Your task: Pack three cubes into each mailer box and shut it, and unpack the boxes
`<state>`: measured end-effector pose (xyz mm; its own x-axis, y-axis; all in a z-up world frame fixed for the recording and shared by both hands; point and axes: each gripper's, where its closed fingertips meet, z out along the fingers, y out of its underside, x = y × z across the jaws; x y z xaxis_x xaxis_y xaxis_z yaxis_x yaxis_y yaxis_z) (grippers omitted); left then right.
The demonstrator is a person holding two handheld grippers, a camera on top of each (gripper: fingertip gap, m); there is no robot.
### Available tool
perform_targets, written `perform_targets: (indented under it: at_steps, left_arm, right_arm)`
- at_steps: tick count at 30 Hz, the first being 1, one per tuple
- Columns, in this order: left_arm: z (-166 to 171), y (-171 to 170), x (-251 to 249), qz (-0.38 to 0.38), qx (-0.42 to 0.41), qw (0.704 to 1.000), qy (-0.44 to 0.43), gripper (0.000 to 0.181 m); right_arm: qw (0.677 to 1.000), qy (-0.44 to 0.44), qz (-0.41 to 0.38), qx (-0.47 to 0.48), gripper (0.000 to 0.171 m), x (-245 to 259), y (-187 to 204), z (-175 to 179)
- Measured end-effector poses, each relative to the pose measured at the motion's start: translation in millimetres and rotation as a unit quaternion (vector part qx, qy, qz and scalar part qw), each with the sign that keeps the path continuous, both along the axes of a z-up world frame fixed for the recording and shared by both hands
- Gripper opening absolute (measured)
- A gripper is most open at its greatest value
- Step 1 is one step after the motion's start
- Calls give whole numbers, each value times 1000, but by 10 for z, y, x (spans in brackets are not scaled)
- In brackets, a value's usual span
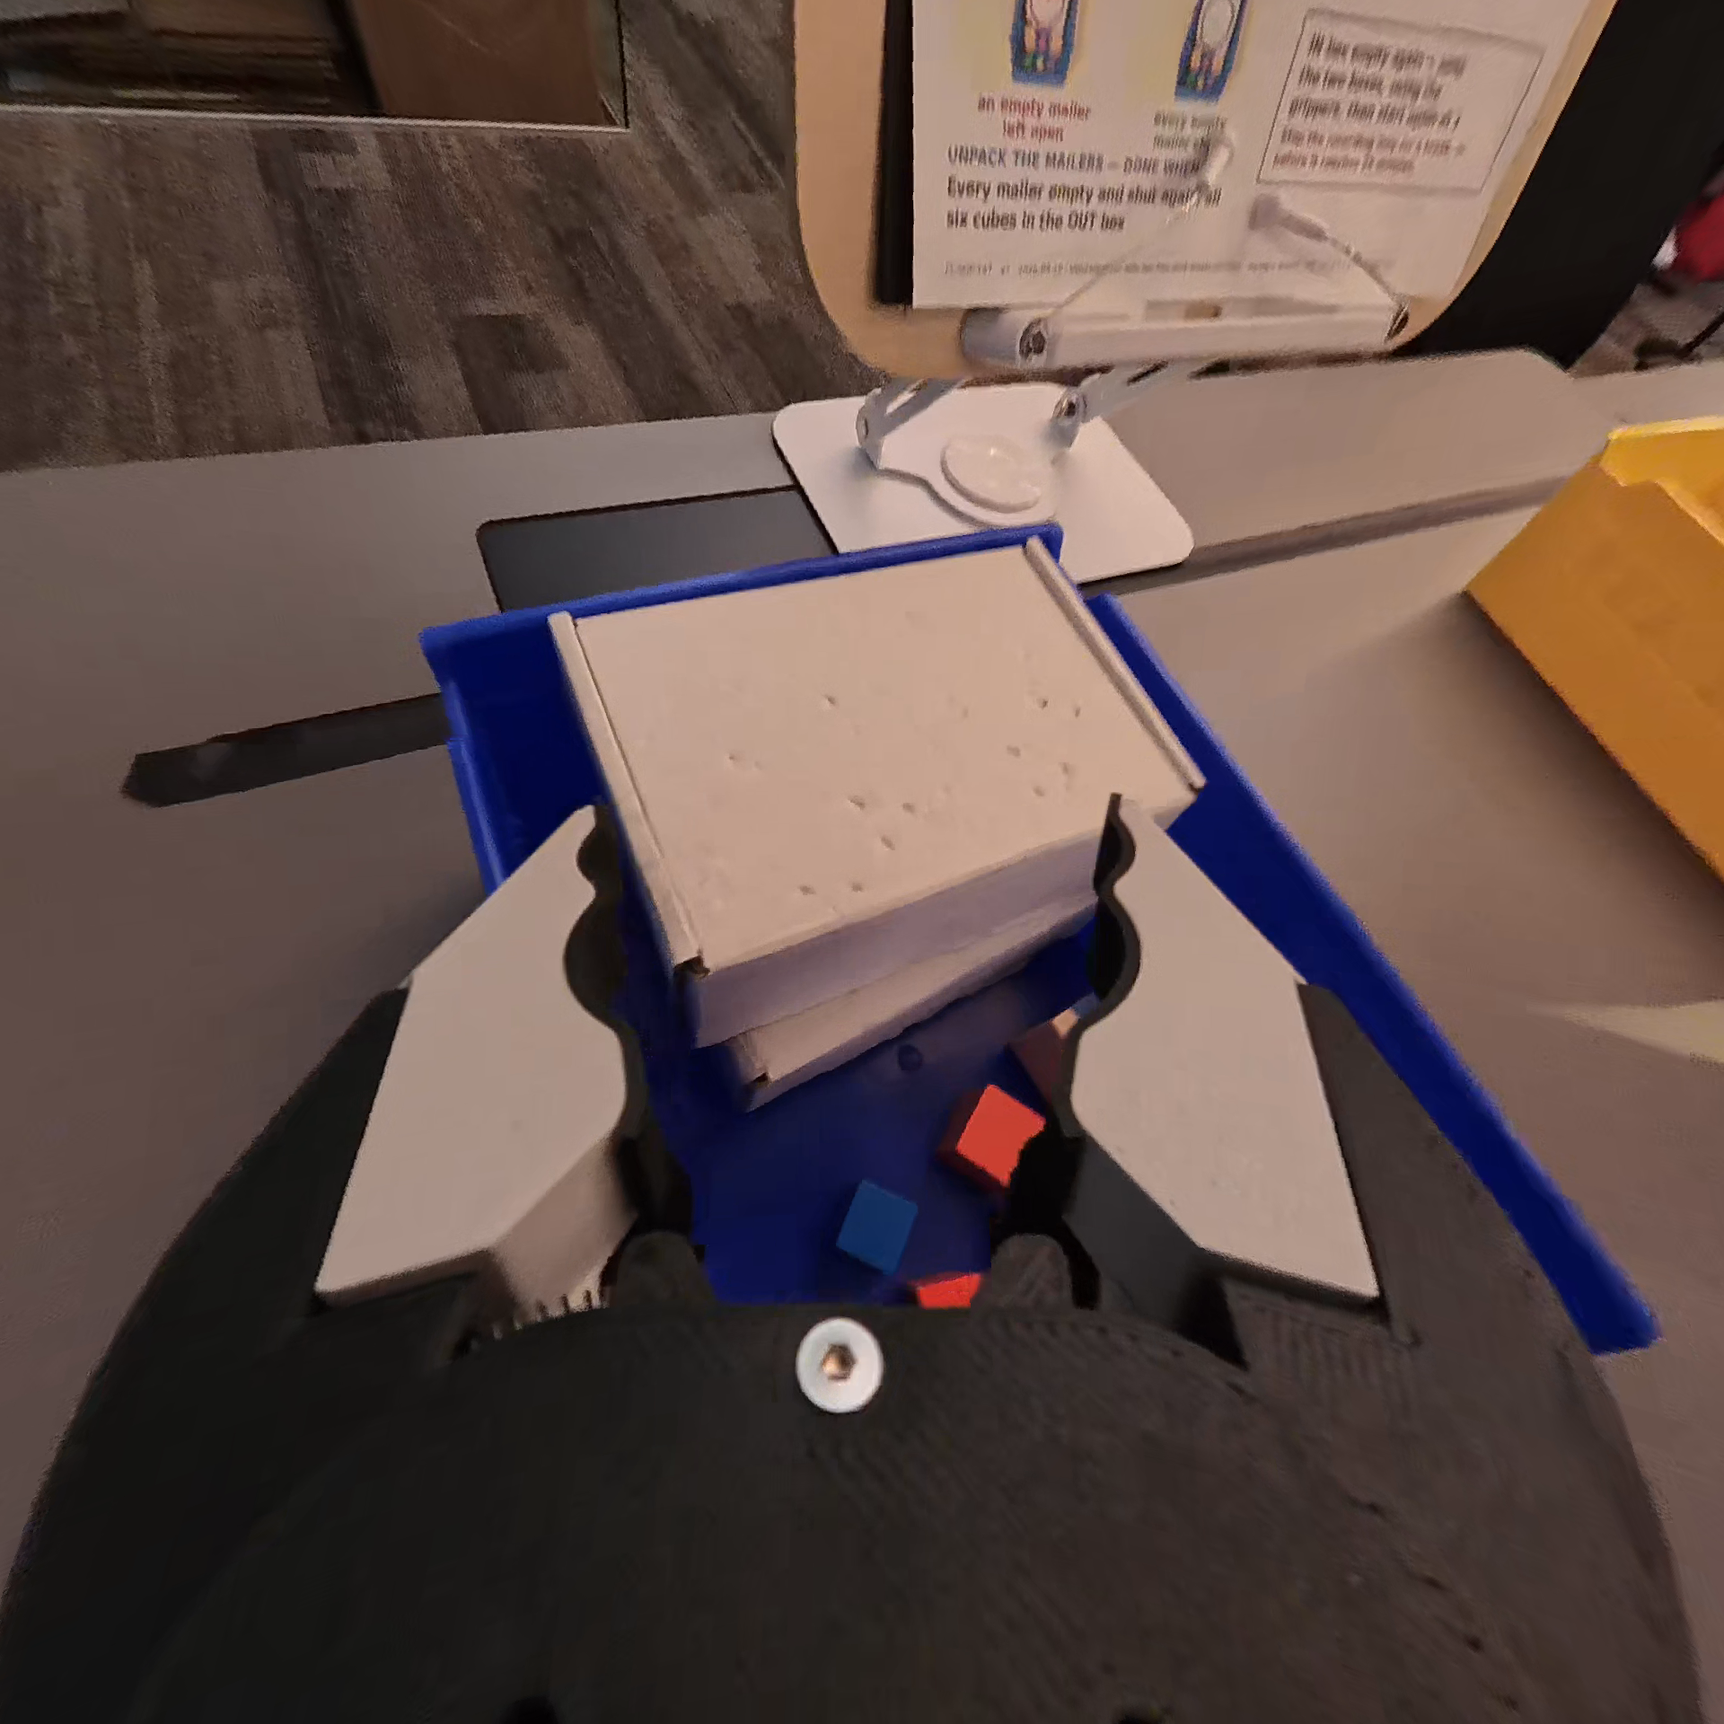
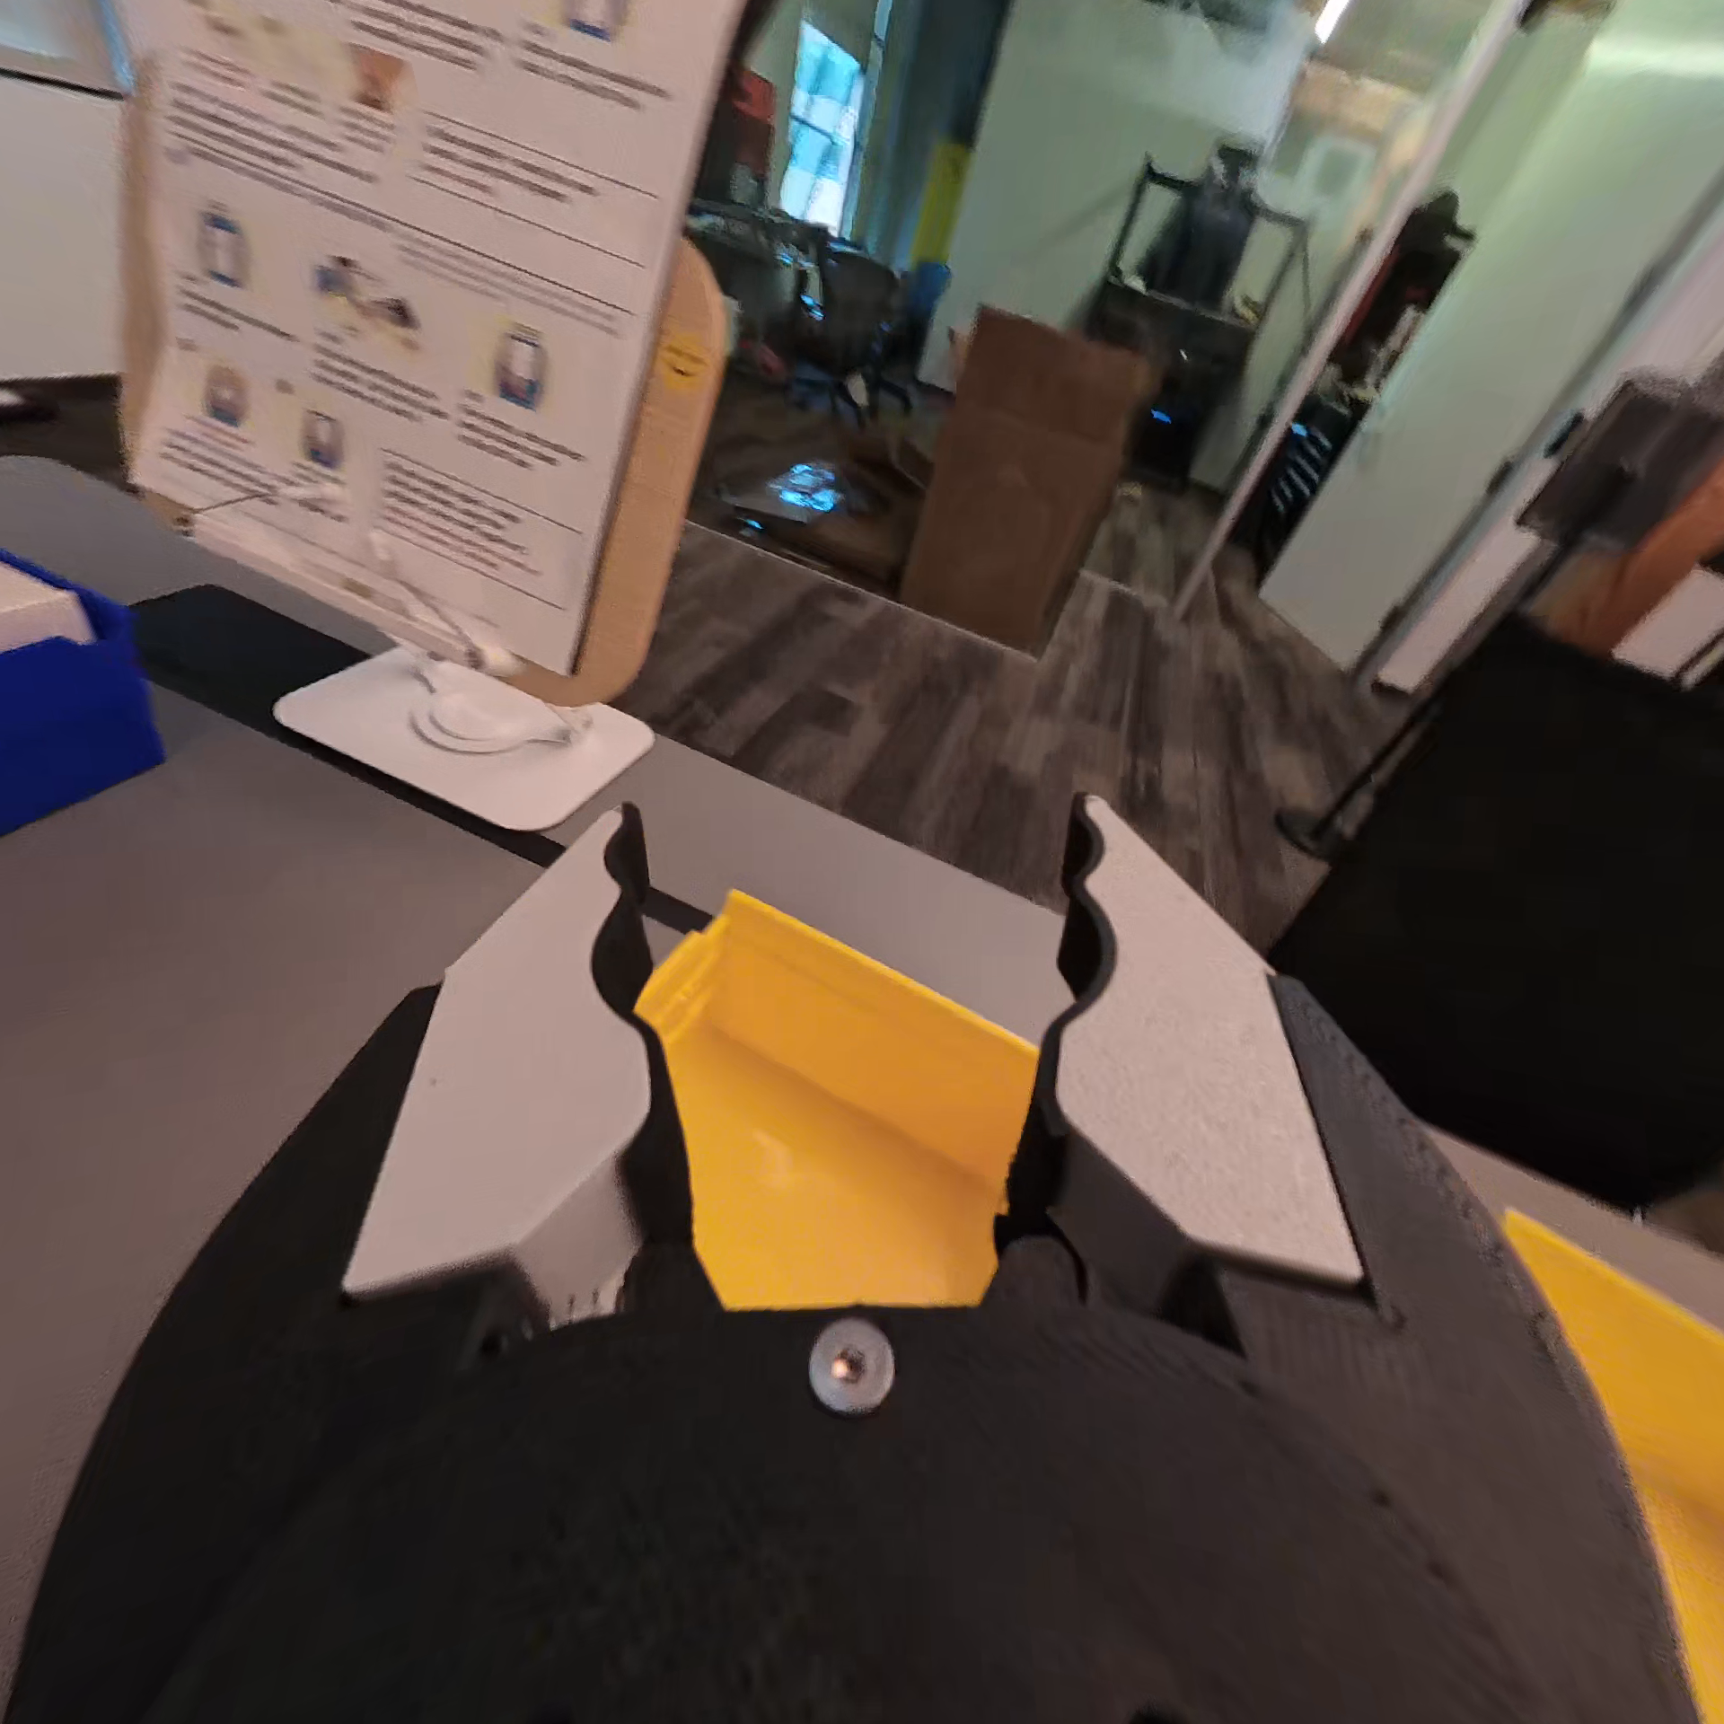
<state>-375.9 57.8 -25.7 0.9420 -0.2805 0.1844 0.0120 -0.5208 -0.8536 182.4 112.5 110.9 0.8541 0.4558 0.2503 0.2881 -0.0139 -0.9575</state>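
Stack of two shut white cardboard mailer boxes (image 1: 868, 774) in blue plastic bin (image 1: 1381, 1045), long axis slanting up-right | left gripper (image 1: 854, 821) nearer, wide, empty, straddling near end | right gripper (image 2: 854, 826) wide, empty, over yellow plastic bin (image 2: 840, 1119)

The right hand-held gripper (image 2: 854, 840) hung with its jaws spread wide and nothing between them, above a yellow bin (image 2: 840, 1147) on the grey desk (image 2: 233, 980). The bin's inside looked bare (only part of it showed). To the left, a printed sheet (image 2: 392, 308) stood on a white stand (image 2: 466, 746). A blue bin (image 2: 65, 709) sat at the left edge.
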Motion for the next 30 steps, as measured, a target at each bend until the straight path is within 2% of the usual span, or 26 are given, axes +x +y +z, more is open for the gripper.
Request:
perform_targets:
  at_steps: [5, 8, 14, 19, 22, 25, 30]
  left_arm:
    - [-139, -28, -12, -19, -11, 998, 60, 103]
    - [-219, -9, -56, -6, -29, 995, 91, 104]
    - [-457, -61, -7, -28, -88, 985, 143, 103]
    - [-573, -226, -107, -34, -132, 965, 224, 76]
    - [-612, -428, -51, -59, -176, 957, 225, 61]
    - [-616, -602, -23, -78, -203, 946, 240, 51]
    - [-537, -676, -10, -80, -200, 947, 237, 50]
  right_arm:
    - [995, 3, 96, -10, 88, -672, -143, -49]
    - [992, 6, 127, -22, 86, -887, -183, -114]
    - [985, -19, 165, -49, 86, -1228, -218, -334]
    - [979, -55, 183, -68, 86, -1433, -234, -537]
    - [976, -76, 190, -71, 86, -1506, -253, -613]
    - [975, -86, 190, -73, 86, -1523, -262, -646]
    - [976, -81, 190, -76, 86, -1496, -258, -637]
